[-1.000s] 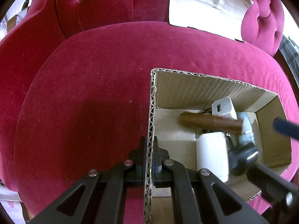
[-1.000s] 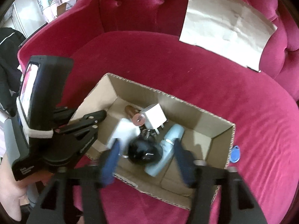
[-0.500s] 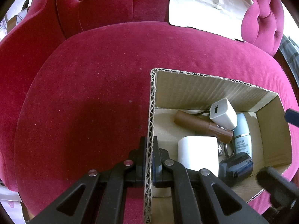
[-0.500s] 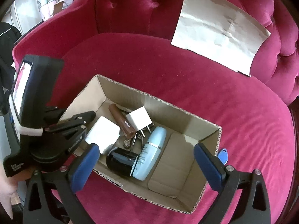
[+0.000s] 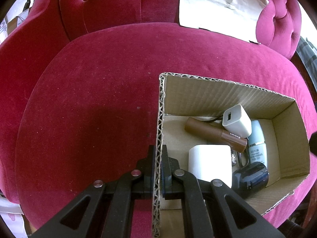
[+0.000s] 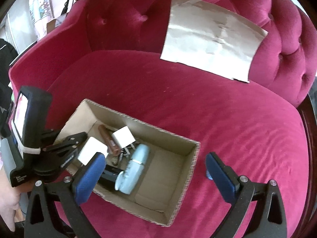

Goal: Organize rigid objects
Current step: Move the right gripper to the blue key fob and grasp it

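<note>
Gripper left [image 5: 158, 158] pinches the near wall of the cardboard box [image 5: 218, 91] on a crimson armchair [image 5: 89, 99]; right gripper [image 6: 154, 168] hangs wide and empty above it. Inside lie a black jar [image 5: 250, 175], white cube [image 5: 211, 159], brown tube [image 5: 214, 133], charger [image 5: 236, 121] and pale blue bottle [image 5: 257, 138]

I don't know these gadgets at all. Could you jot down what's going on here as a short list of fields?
Setting: red velvet armchair
Container: cardboard box on the seat
In the box: brown tube, white charger, white block, pale blue bottle, black jar, keys
Left gripper: clamped on the box's wall
Right gripper: open, empty, above the box
Backrest: creased paper sheet
</note>
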### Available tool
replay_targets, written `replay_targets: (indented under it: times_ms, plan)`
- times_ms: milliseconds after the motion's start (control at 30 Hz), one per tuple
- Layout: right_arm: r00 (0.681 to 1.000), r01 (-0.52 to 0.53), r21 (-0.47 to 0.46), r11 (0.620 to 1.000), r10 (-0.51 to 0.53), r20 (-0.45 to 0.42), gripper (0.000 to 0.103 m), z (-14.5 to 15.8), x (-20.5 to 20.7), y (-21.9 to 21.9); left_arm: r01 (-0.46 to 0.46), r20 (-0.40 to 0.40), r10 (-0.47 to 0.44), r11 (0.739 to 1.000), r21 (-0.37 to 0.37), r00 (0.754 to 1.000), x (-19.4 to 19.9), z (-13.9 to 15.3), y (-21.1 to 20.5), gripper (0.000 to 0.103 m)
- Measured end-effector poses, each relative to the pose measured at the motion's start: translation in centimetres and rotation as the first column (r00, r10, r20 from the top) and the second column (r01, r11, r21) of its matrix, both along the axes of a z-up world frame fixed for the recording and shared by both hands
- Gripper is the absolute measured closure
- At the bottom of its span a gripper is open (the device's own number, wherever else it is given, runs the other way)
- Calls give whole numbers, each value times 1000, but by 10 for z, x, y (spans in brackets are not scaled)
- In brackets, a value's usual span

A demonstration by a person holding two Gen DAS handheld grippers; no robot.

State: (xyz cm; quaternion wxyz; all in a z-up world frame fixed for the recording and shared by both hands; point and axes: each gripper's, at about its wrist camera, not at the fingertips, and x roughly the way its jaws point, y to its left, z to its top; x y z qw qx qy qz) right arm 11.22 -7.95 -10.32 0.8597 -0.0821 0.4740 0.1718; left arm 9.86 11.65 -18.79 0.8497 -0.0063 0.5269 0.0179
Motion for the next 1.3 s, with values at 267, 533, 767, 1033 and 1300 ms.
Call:
replay_targets:
  times_ms: [267, 533, 767, 1033, 1300]
  plan:
    - [997, 72, -7, 997, -72, 8, 0, -2, 10, -32, 2, 0, -2, 1000, 4, 1000, 0, 0, -2, 99]
    - [991, 134, -4, 991, -134, 5, 0, -10, 20, -63, 2, 0, -2, 1000, 4, 1000, 0, 0, -1, 99]
    - [982, 188, -1, 982, -188, 7, 0, -20, 26, -92, -1, 0, 1, 1000, 6, 1000, 1, -1, -3, 98]
    - [980, 197, -21, 980, -197, 6, 0, -45, 27, -112, -1, 0, 1, 1000, 6, 1000, 1, -1, -3, 98]
    - [984, 180, -27, 983, -180, 2, 0, -59, 26, -116, -3, 0, 3, 1000, 8, 1000, 1, -1, -3, 98]
